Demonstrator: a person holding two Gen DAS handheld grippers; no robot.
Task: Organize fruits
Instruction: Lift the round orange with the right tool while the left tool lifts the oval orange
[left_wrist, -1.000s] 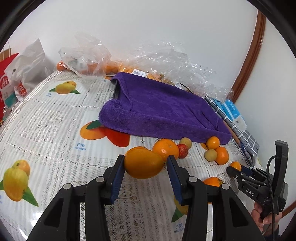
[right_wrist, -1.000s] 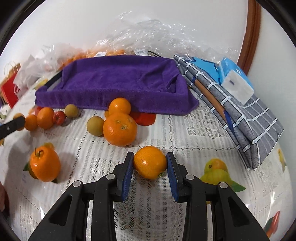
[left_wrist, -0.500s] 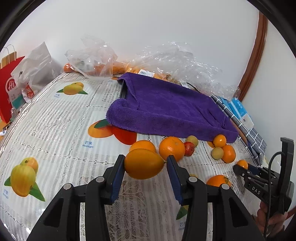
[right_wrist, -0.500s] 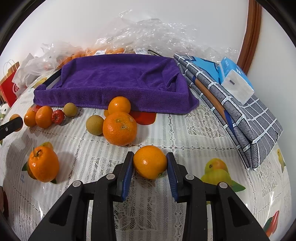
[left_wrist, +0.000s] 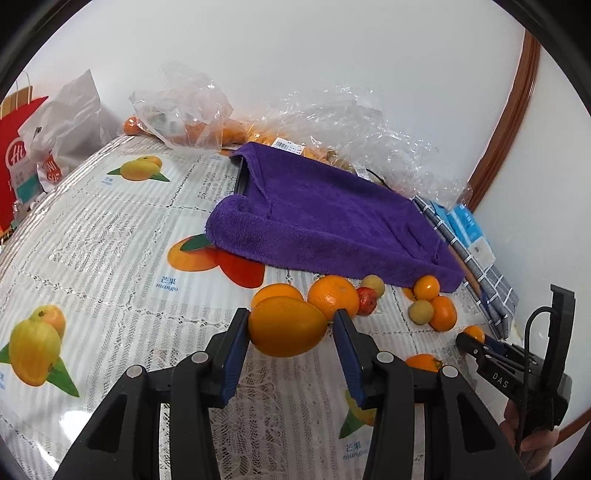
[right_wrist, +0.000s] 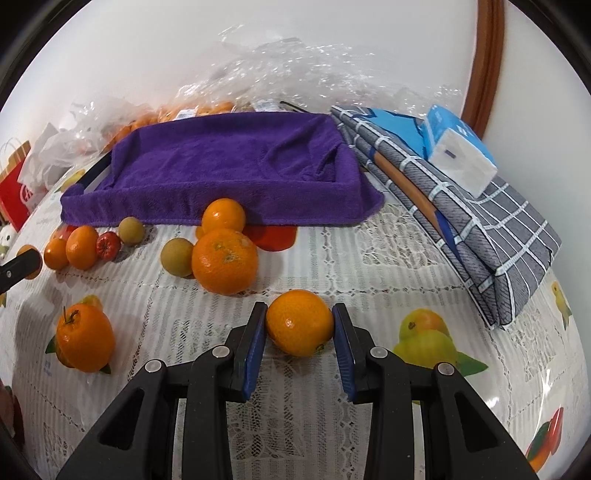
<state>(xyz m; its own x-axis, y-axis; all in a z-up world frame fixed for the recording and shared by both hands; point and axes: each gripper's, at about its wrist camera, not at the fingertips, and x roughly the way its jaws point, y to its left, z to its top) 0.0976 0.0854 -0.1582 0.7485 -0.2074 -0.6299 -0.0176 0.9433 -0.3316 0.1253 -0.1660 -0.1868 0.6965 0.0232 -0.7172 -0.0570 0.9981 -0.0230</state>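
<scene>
Fruits are the matter in hand, and we find both claws loaded. We note the left gripper (left_wrist: 290, 326) clamped on an oval yellow-orange mango (left_wrist: 287, 326), held at lower centre of the left wrist view above the fruit-print tablecloth (left_wrist: 92, 236). The right gripper (right_wrist: 299, 325) is clamped on a small orange (right_wrist: 299, 322) at lower centre of its own view, low over the cloth; whether it touches the cloth we cannot tell. Loose fruit, including a large orange (right_wrist: 224, 260), lies in a scatter along the near edge of the purple towel-lined tray (right_wrist: 229, 162), which appears empty. We judge the step to be carrying picked fruit to the tray. The next move calls for lifting each piece over the towelled rim before release, clear of the scattered fruit.
</scene>
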